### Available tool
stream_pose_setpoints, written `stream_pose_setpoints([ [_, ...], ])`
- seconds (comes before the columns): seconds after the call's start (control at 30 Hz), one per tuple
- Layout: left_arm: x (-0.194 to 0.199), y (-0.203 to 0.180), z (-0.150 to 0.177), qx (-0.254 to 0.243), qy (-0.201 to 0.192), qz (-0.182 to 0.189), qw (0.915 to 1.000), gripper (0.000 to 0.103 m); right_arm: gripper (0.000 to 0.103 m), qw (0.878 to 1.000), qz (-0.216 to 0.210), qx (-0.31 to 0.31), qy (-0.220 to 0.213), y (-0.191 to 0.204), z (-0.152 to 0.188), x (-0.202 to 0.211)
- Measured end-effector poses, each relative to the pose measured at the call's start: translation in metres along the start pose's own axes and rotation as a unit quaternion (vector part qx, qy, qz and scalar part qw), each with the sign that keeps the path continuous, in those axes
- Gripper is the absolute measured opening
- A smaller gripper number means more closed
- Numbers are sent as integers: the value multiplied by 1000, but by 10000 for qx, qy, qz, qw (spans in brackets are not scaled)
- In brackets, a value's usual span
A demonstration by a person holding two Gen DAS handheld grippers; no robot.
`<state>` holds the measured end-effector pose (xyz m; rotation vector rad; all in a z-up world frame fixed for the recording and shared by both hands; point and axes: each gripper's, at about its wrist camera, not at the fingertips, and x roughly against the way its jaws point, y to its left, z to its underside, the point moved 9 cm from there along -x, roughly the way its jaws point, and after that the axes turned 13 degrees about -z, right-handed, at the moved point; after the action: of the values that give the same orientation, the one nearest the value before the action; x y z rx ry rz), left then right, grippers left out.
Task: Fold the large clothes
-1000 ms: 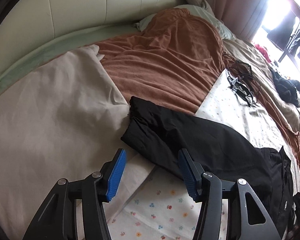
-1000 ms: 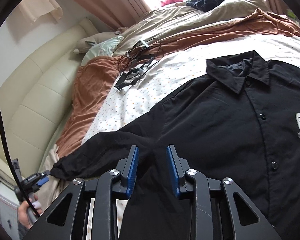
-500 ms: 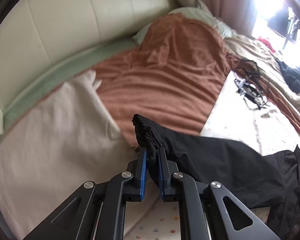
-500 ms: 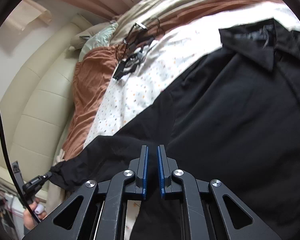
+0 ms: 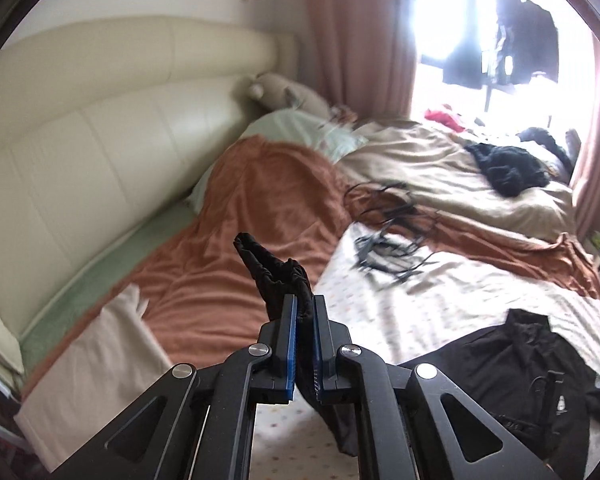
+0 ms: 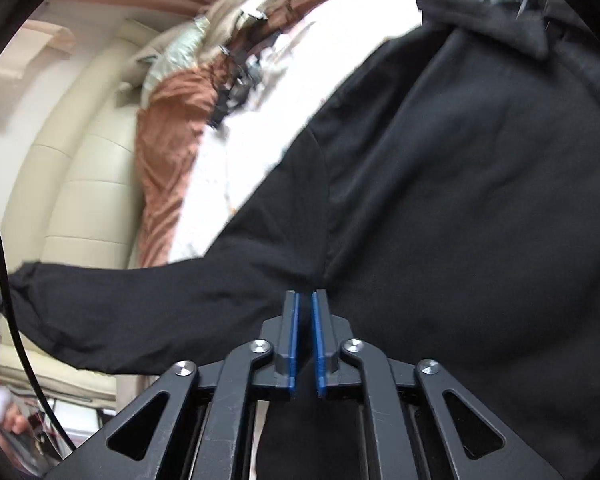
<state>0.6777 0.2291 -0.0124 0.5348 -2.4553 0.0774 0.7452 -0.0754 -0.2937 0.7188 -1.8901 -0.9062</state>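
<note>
Left claw [image 5: 305,300]: blue pads pinched tight on the bunched cuff [image 5: 278,276] of the black shirt's sleeve, cuff end sticking up past the fingertips, held clear above the bed. Rest of the sleeve hanging down below the pads and trailing right toward the shirt body.

Black shirt [image 5: 512,364]: button-front, collared, spread on the white flower-dotted sheet [image 5: 440,280] at lower right of the left view; small white logo on the chest.

Right claw [image 6: 305,298]: low over the shirt at the armpit seam, where sleeve meets body. Pads nearly together with a narrow gap, jaws easing apart; black fabric running under and between the pads, whether pinched or only lying there cannot be told. In this view the sleeve [image 6: 140,312] stretched out to the left, lifted off the bed; collar [image 6: 500,12] at upper right, blurred.

Surroundings: rust-brown blanket [image 5: 252,232] across the middle of the bed, beige cover [image 5: 440,168] beyond it, pale cream cloth [image 5: 100,360] at lower left. Tangle of black cables [image 5: 388,240] on the sheet's far edge. Heap of dark clothing [image 5: 508,164] on the beige cover near the window. Cream padded headboard [image 5: 100,140] along the left, pink-brown curtains [image 5: 352,40] behind.
</note>
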Motion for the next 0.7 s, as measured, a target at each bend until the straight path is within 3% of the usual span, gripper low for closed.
stream_pose_setpoints([
  [0.03,8,-8,-7,-64,-177,-56,9998,6,21,10000,-11,37,-65,4,-1,9],
  [0.13,36,-43,-22,-217,-374,153,9989,6,25,9995,-74,107,-289,12,0,43],
  [0.27,72,-93,-36,-390,-578,462,9965,6,44,9980,130,277,-545,11,0,90],
  [0.43,107,-152,-44,-686,-789,746,9917,6,46,9931,94,139,-1161,-2,-3,161],
  [0.7,144,-247,-45,-1031,-903,1263,9825,6,47,9805,462,-184,-1899,-50,-2,262],
])
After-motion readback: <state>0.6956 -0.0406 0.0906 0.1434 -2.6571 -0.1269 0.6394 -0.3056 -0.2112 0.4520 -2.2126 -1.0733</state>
